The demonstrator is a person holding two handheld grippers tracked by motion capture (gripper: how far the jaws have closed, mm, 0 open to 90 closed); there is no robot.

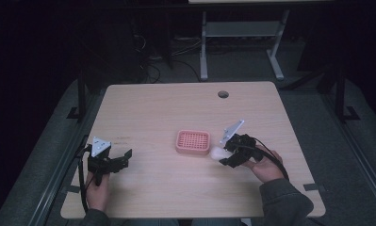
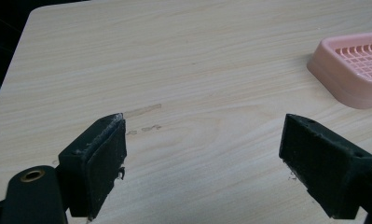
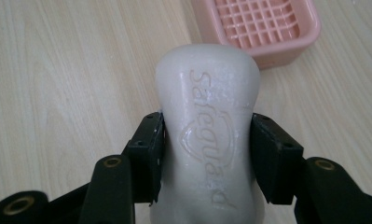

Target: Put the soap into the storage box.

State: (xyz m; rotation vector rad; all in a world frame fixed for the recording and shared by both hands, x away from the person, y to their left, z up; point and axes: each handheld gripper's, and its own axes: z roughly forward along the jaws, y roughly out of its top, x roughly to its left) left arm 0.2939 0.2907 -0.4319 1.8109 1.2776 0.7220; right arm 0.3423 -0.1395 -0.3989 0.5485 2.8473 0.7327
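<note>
The right tool [image 3: 206, 154] is gripping a white soap bar [image 3: 207, 126] across its width, its long axis pointing toward the pink soap dish [image 1: 192, 142] just beside it on the bench [image 1: 167, 108]. The left tool [image 2: 202, 163] is gaping wide, holding nothing.

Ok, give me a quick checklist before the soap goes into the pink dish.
1. Grip: right gripper clamps the soap bar on both sides: ok.
2. Pink soap dish empty, grid free: ok.
3. Soap over the dish: not ok, it sits beside the dish's right edge.
4. Left gripper open, away from the dish: ok.
5. Table between soap and dish unobstructed: ok.
6. Soap lifted off the table: cannot tell.
</note>
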